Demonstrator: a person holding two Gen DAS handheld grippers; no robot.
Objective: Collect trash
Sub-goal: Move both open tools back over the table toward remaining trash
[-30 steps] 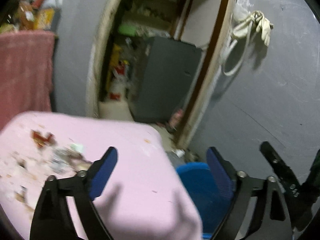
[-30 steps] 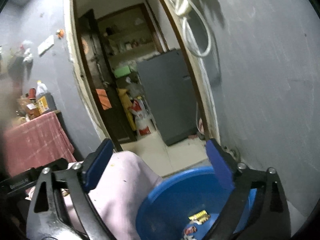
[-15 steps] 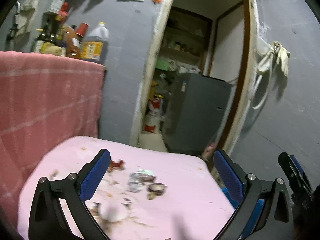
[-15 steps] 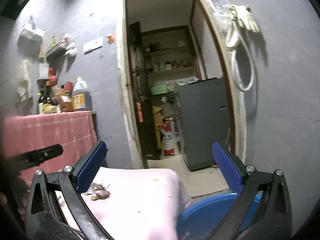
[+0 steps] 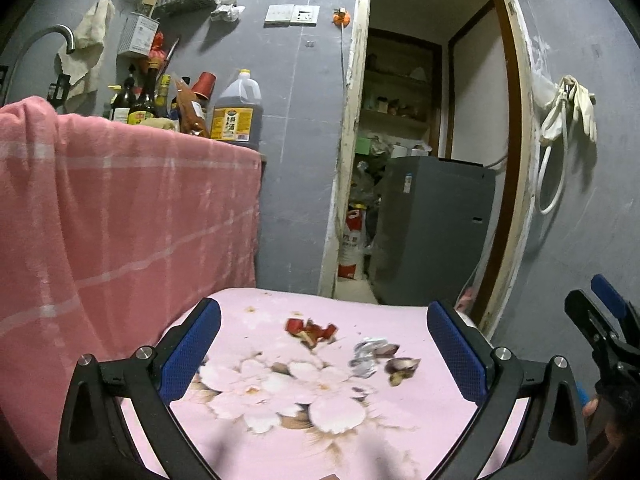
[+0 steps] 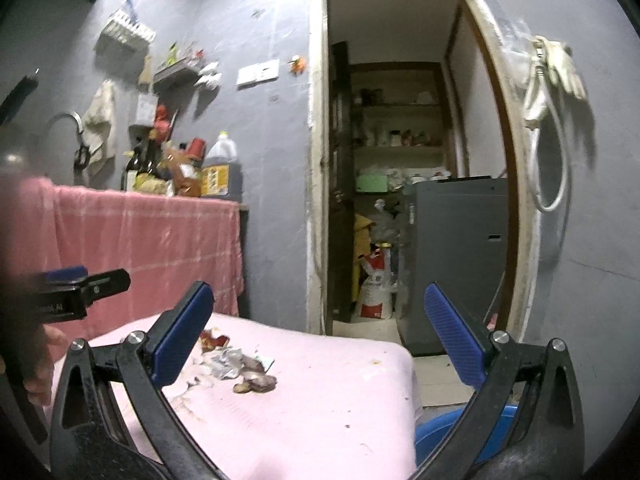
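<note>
Though both hand-held grippers (image 5: 324,350) (image 6: 318,334) wide apart as before, scraps (image 5: 344,344) now centred vs. basin (image 6: 440,426).

Grey walls (image 5: 304,128), open doorway (image 6: 400,160) (dim pantry)

Both the left claw (image 5: 324,346) and the right claw (image 6: 318,330) are held level, spread wide, with nothing gripped.

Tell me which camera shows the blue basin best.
The right wrist view. Only there does the blue basin appear: a curved strip of its rim below the pink cloth's right edge, partly behind the right gripper's frame. In the left wrist view no basin can be made out.
</note>
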